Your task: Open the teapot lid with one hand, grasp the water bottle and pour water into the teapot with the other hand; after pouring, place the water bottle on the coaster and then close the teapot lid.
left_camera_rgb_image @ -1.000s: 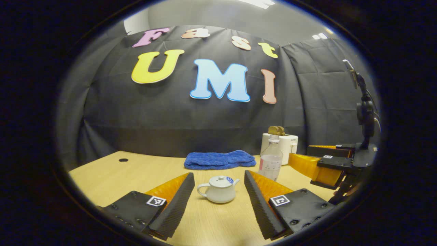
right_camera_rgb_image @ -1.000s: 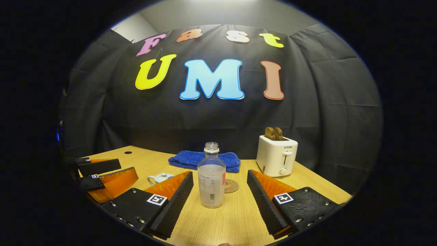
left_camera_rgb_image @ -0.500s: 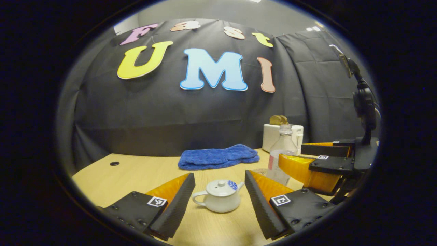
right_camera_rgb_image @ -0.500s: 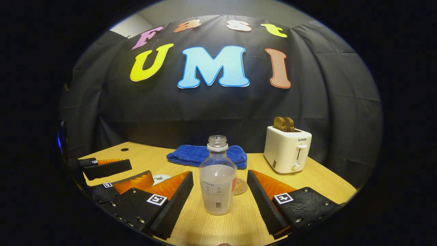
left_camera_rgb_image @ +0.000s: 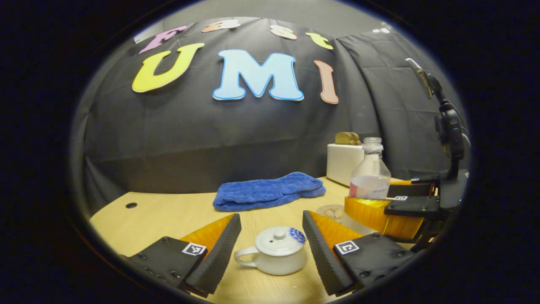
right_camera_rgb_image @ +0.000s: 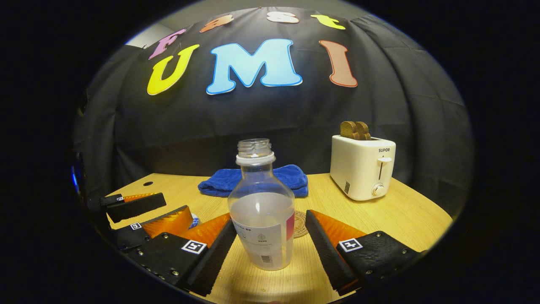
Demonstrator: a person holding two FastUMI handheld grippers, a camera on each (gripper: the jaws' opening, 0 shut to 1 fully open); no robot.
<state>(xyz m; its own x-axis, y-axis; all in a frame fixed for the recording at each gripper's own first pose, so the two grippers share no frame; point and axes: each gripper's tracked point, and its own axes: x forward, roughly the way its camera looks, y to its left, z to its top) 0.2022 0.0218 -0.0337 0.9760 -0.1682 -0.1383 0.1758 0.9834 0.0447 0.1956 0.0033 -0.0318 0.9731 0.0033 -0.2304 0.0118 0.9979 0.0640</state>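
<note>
While the left gripper (left_camera_rgb_image: 272, 253) holds its fingers wide apart in the left gripper view, the white teapot (left_camera_rgb_image: 274, 256) sits on the bench (left_camera_rgb_image: 168, 215) between them, touching neither, with its lid (left_camera_rgb_image: 278, 240) on, its handle toward the left finger and its spout end close to the right finger. Behind it, toward the far edge of the bench, lies a folded blue towel (left_camera_rgb_image: 270, 191). Toward the far right corner stands a white toaster (left_camera_rgb_image: 342, 162) with toast (left_camera_rgb_image: 347, 138) sticking up from its slots. Nearer, to the right, the uncapped water bottle (left_camera_rgb_image: 370, 177) stands upright, partly hidden by the right gripper (left_camera_rgb_image: 379, 207), whose fingers reach in on either side of it. A round coaster (left_camera_rgb_image: 331, 211) lies flat just left of the bottle.

Seen from the right gripper view, the right gripper (right_camera_rgb_image: 270, 249) has its fingers spread wide, and the water bottle (right_camera_rgb_image: 262, 211) stands upright on the bench (right_camera_rgb_image: 400, 215) between them, part-filled and without a cap; the left finger looks to be at the bottle's side, though contact cannot be told, and the right finger is clear of it. Peeking from behind the bottle's right side is the coaster (right_camera_rgb_image: 300, 223). Along the far edge lies the blue towel (right_camera_rgb_image: 253, 179), with the toaster (right_camera_rgb_image: 363, 166) and its toast (right_camera_rgb_image: 355, 130) toward the far right corner. At the left edge of the bench the left gripper (right_camera_rgb_image: 141, 213) shows, fingers apart.
</note>
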